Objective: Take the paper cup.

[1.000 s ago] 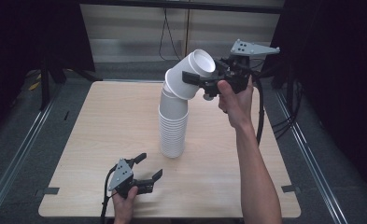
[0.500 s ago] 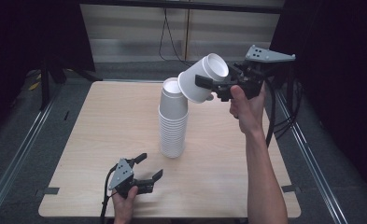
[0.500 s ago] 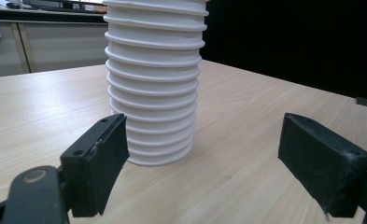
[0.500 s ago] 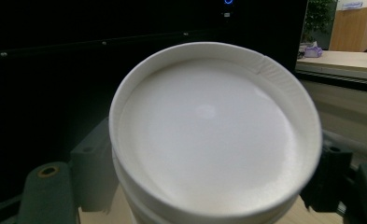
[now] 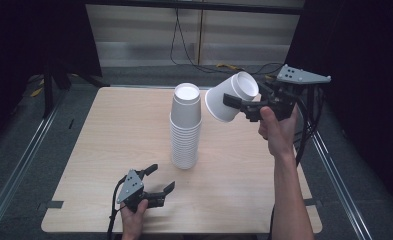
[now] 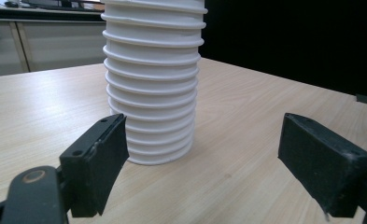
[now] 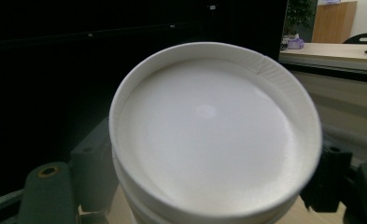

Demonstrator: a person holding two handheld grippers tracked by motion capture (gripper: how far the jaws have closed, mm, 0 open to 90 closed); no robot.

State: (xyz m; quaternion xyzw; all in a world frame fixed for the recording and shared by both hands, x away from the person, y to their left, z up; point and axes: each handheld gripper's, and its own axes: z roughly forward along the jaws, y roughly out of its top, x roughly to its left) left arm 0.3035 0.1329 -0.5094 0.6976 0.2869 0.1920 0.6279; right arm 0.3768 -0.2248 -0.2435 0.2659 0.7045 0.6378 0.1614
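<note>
A tall stack of white paper cups (image 5: 186, 131) stands upside down in the middle of the wooden table (image 5: 109, 130). To its right, held in the air, is a white cup (image 5: 218, 107), tilted with its mouth towards the stack. My right gripper (image 5: 235, 103) is shut on it. In the right gripper view the cup's base (image 7: 214, 130) faces the camera between the jaws of the right gripper (image 7: 214, 175). Near the table's front edge my left gripper (image 5: 163, 176) rests open with nothing in it. In the left gripper view the stack (image 6: 152, 88) stands just beyond the left gripper (image 6: 202, 158).
Metal floor rails (image 5: 19, 165) run along both sides of the table. Black cables (image 5: 199, 62) lie on the floor behind it. Bare tabletop lies left of the stack and to its right below the held cup.
My right gripper has pulled the cup off the top of the stack and carried it to the right, clear of the stack. The left gripper has not moved.
</note>
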